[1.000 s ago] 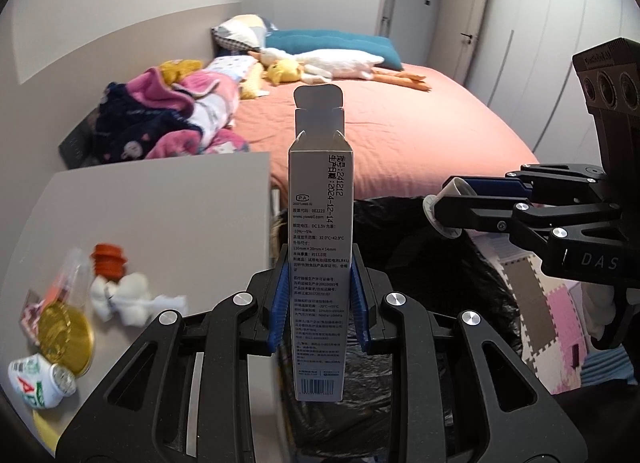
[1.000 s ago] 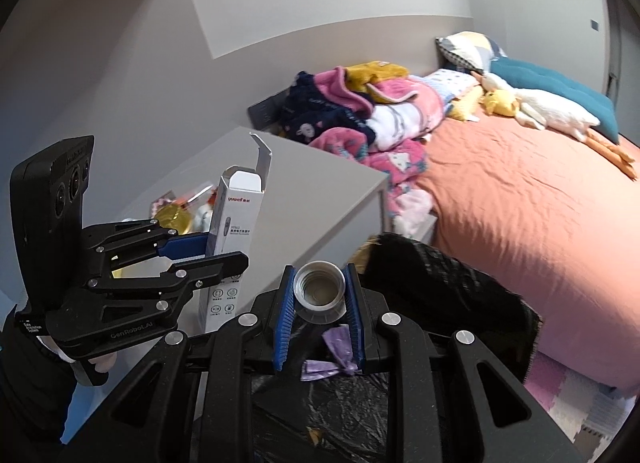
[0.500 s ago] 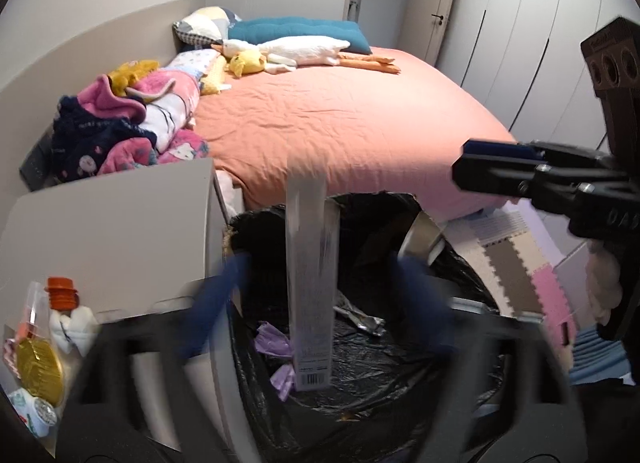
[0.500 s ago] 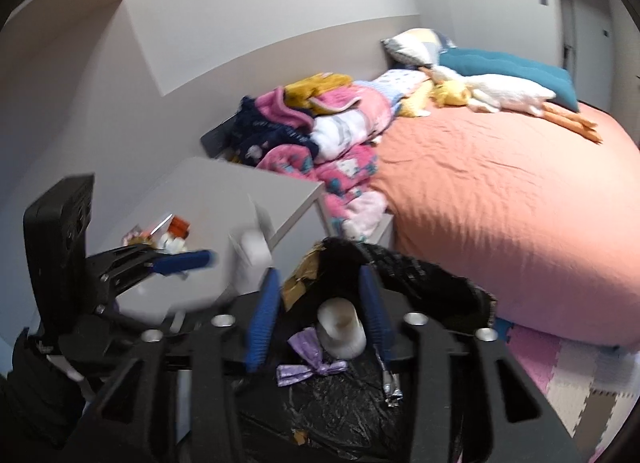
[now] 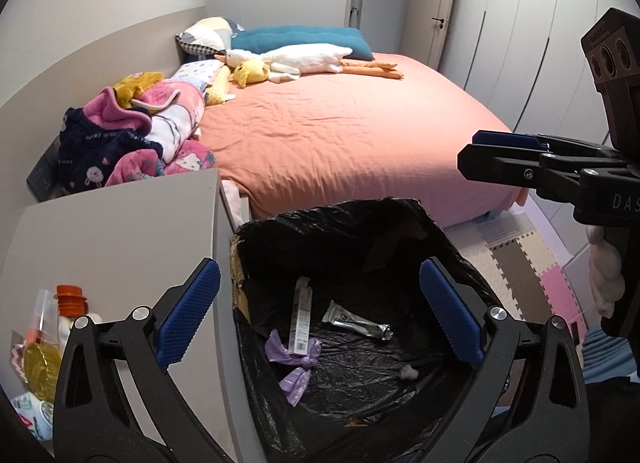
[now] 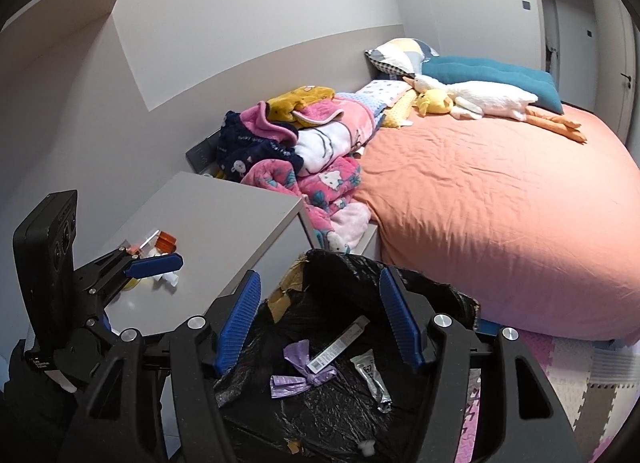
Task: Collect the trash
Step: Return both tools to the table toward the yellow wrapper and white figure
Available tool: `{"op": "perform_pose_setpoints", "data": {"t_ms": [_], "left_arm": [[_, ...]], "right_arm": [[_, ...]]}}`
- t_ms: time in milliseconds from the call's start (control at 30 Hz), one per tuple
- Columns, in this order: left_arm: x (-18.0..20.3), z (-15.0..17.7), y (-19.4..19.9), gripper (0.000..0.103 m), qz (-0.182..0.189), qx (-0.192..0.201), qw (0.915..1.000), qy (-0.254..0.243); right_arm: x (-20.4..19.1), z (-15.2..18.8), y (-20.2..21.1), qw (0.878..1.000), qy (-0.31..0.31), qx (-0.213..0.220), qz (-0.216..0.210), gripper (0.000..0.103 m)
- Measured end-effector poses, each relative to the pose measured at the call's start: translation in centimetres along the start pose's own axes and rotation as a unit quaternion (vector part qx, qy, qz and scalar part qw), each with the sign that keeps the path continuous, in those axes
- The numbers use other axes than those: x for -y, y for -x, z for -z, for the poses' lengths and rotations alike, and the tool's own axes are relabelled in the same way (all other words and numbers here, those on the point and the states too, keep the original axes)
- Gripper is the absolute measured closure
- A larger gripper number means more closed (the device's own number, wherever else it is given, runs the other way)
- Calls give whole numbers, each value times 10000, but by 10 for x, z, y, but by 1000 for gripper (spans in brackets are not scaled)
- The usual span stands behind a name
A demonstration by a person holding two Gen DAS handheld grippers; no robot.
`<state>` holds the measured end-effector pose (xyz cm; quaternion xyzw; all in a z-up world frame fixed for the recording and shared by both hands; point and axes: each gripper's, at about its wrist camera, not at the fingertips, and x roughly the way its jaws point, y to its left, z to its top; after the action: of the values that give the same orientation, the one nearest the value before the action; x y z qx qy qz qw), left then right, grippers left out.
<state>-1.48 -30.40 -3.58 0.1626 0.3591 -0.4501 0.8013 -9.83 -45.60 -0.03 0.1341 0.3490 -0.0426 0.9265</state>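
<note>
Both the left tongs (image 5: 320, 311) and the right tongs (image 6: 320, 323) hang wide open and empty over the black trash bag (image 5: 448, 247), which stands between the bench (image 5: 112, 231) and the bed (image 5: 352, 135). Inside the bag lie a long white box (image 5: 301, 319), a purple wrapper (image 5: 294, 359) and a squeezed tube (image 5: 356, 321). More trash (image 5: 48, 327) lies on the bench corner.

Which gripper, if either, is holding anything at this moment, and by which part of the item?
Neither. The left gripper and the right gripper are both open and empty above the black trash bag; the long carton lies inside it.
</note>
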Motion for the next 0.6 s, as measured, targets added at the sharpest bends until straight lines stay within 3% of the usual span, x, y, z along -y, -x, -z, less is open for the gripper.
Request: {"op": "perform_pose_setpoints", "data": {"t_ms": [600], "left_arm": [[-40, 29, 32, 6, -570, 57, 9972, 485]], "right_arm": [[-62, -6, -33, 9957, 624, -242, -643, 40]]}}
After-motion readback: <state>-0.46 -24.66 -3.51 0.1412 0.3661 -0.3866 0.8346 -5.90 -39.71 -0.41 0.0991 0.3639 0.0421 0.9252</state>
